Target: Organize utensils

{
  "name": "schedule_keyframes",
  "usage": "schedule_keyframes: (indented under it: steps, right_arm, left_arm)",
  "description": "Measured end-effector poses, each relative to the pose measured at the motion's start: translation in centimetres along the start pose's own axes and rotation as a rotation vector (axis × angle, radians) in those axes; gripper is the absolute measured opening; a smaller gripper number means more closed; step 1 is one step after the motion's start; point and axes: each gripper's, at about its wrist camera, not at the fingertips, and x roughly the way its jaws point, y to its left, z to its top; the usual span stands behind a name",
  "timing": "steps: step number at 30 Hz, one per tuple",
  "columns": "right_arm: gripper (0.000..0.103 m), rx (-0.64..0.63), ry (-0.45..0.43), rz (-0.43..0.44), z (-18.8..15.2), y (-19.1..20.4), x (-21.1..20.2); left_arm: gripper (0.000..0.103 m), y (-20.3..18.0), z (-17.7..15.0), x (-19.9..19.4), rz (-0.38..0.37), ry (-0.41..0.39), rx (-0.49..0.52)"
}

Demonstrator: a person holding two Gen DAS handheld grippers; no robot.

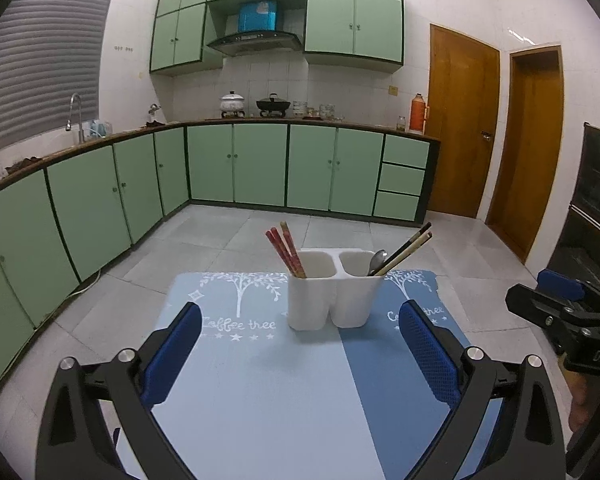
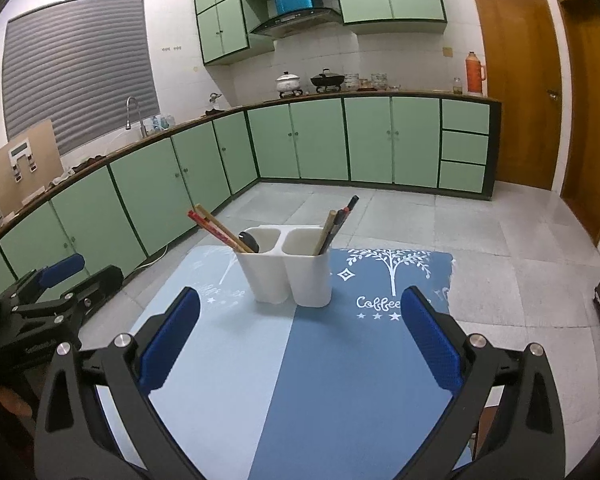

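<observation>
The words "Coffee tree" are read in white on the blue mat (image 1: 260, 380), printed under a white tree drawing; the mat is split into a pale half on the left and a darker half on the right. "DAS" is read on the black body of the right gripper (image 1: 560, 292) where it is seen at the right edge of the left wrist view.

The left gripper (image 1: 300, 340) is held low over the near part of the mat, pointed toward the far side, its jaws spread wide and nothing held between them. The right gripper (image 2: 300, 336) is posed alike beside it, jaws also released and empty.

Beyond both sets of fingers, well apart from them and roughly centred between the jaws, a white holder (image 1: 332, 292) with several compartments is stood upright on the mat. Red chopsticks (image 1: 286, 254) are leaned to the left in its left compartment. Dark chopsticks (image 1: 406, 250) and a metal spoon (image 1: 377, 261) are seen in the right one.

Farther off, green cabinets (image 1: 260, 164) are lined along the walls.
</observation>
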Motion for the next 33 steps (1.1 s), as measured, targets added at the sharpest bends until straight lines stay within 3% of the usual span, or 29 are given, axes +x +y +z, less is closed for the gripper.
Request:
schedule_keyframes:
  steps: [33]
  right_arm:
    - [0.097, -0.011, -0.004, 0.011, 0.5, 0.8, -1.0]
  left_arm:
    - [0.097, -0.2, 0.4, -2.0, 0.005, -0.02, 0.015]
